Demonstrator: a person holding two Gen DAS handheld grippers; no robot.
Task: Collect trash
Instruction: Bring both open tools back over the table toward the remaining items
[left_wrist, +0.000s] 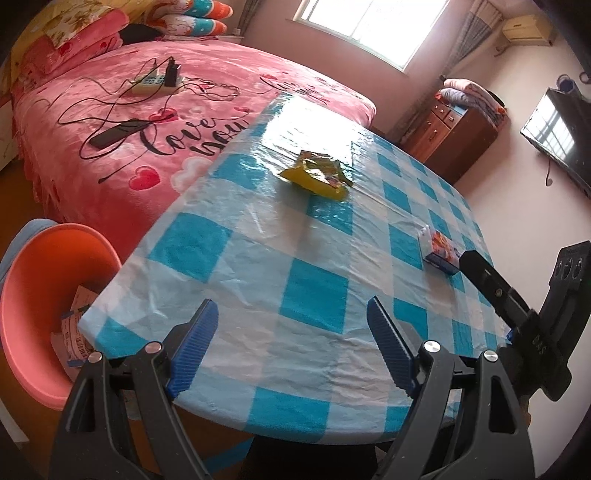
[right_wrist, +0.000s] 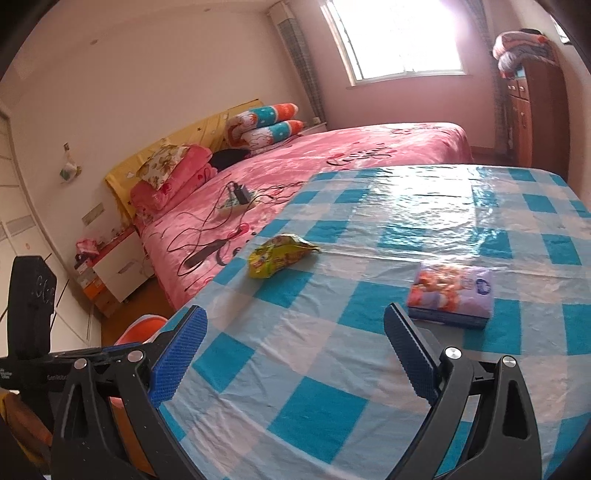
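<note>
A crumpled yellow snack bag lies on the blue-and-white checked table; it also shows in the right wrist view. A small tissue pack lies near the table's right side, and shows in the right wrist view just beyond the right fingertip. An orange bin with paper scraps inside stands on the floor left of the table. My left gripper is open and empty over the near table edge. My right gripper is open and empty above the table.
A pink bed runs along the table's far left side, with a power strip, cables and a phone on it. A wooden cabinet stands past the table's far end. A television hangs on the right wall.
</note>
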